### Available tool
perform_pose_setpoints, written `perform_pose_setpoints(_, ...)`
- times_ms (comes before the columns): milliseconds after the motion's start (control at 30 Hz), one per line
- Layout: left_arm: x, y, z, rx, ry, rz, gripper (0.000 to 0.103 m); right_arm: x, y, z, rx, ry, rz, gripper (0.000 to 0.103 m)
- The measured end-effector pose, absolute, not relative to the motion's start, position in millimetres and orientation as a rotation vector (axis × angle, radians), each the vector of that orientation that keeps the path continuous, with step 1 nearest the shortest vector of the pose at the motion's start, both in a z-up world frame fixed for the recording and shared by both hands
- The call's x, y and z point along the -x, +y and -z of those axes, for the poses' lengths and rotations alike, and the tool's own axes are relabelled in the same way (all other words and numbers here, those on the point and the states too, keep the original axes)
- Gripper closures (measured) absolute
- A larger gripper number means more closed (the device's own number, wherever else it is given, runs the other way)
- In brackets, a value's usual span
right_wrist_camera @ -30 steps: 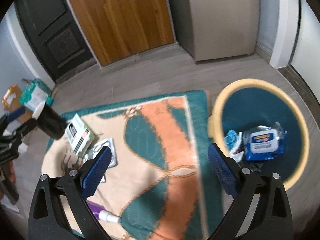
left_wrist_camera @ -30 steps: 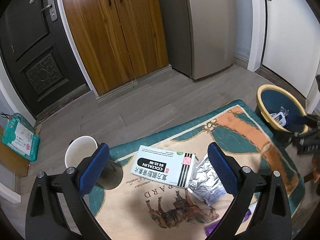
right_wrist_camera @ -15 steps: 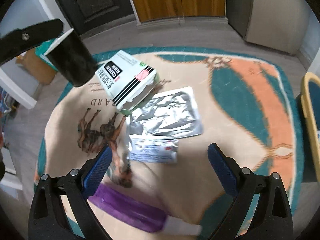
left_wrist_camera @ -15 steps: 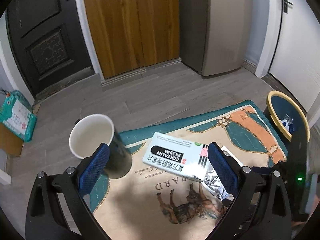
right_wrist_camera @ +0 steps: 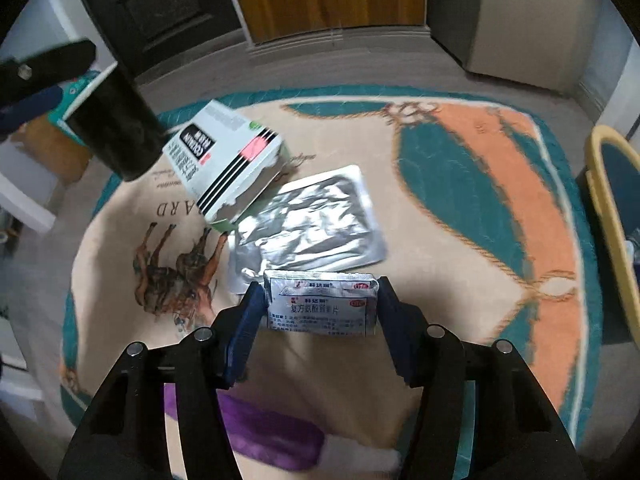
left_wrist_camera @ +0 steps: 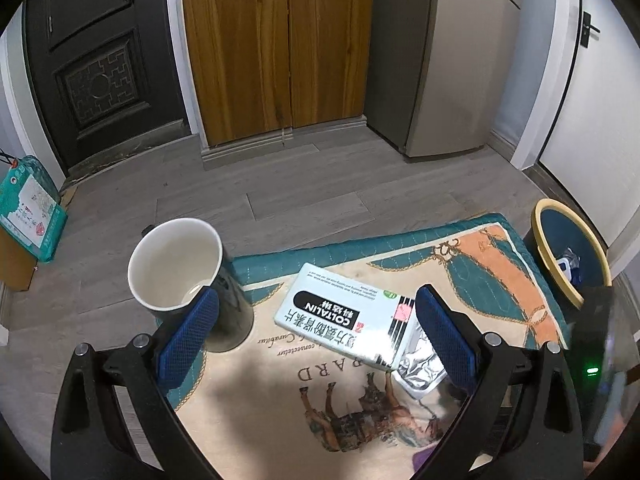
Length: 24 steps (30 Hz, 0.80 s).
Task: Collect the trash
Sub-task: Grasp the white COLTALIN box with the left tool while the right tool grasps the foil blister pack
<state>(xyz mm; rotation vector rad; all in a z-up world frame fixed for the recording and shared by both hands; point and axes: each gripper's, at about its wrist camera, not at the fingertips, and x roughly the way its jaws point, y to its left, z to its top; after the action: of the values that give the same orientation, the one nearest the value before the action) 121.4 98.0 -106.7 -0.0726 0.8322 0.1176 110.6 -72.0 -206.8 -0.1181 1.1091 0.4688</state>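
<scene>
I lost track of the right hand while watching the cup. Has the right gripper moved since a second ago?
Yes. The right gripper swung left from over the yellow-rimmed bin and down onto the rug, now straddling the small sachet.

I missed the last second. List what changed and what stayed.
The right gripper swung from the bin to the rug and closed around the small foil sachet. The left gripper, open, moved toward the cup. Box and pouch stayed.
</scene>
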Motion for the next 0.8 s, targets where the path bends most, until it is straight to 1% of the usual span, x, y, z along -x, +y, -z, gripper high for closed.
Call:
perform_pose_setpoints(167, -136, 93, 113, 0.173, 0.855, -0.2, 0.006, -126, -108, 150, 0.109, 1.088, -0.441, 0.044)
perform_pose_setpoints(300, -157, 83, 131, 0.228, 0.874, -0.314, 0.006, -134, -141, 113, 0.142, 0.99, -0.392, 0.044)
perform_pose_setpoints(500, -184, 73, 178, 0.301, 0.975, -0.428, 0.006, -151, -175, 114, 0.005, 0.971, -0.363, 0.044)
perform_pose_setpoints(667, -200, 71, 198, 0.283, 1.01, -0.496, 0.006, -162, -191, 121, -0.037, 0.984, -0.349, 0.044)
perform_pose_setpoints(800, -207, 82, 214, 0.332, 1.057, -0.558, 0.006, -168, -202, 120, -0.07, 0.971, -0.344, 0.044)
